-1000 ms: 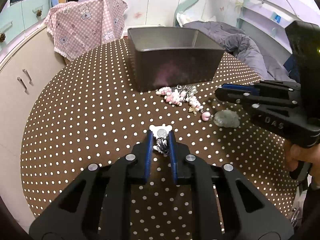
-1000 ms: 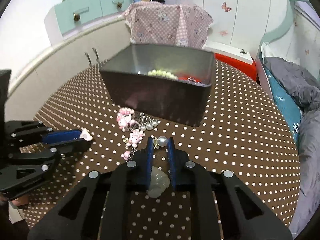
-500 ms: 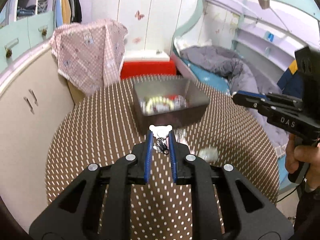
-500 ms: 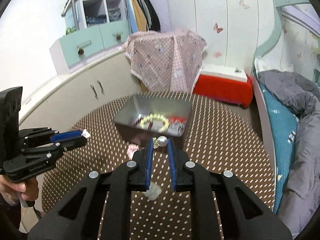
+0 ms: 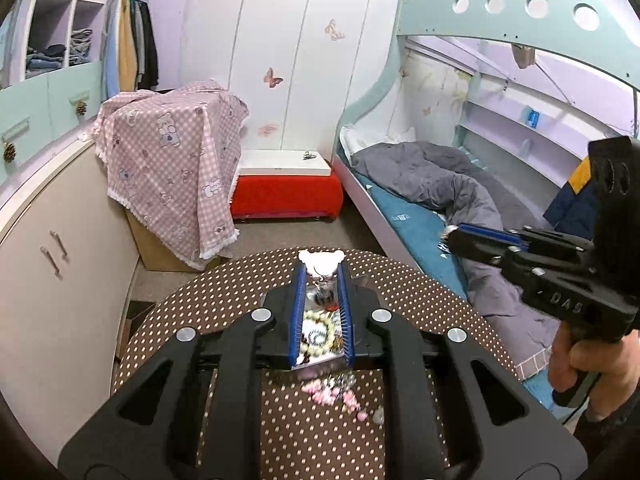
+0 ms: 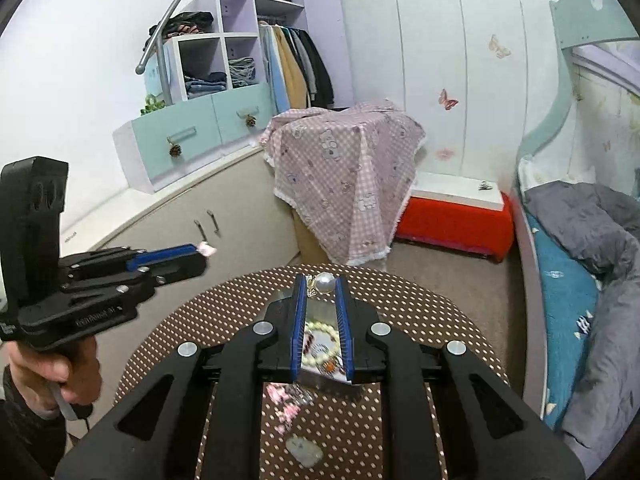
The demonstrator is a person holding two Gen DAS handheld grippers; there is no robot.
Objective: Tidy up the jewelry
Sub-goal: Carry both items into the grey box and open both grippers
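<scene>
Left gripper (image 5: 322,270): held high above the table, seen at centre frame in its own view; its jaws are pinched on a white bear charm (image 5: 321,258) at the tips, with a small dark dangle hanging between the fingers
Right gripper (image 6: 319,285): likewise raised, centre frame in its own view; its jaws are clamped on a pearl earring (image 6: 324,282) at the tips, with a small metal piece beside the pearl
Metal box (image 6: 320,312): seen between the fingers, below both grippers; a pale bead bracelet (image 6: 320,344) and reddish pieces are lying inside
Pink charms (image 5: 328,394): left on the dotted tablecloth (image 5: 224,292), just in front of the box, lower centre of the frame
Pale stone piece (image 6: 304,451): lying on the cloth, at the bottom centre of the right wrist view, near the pink charms
</scene>
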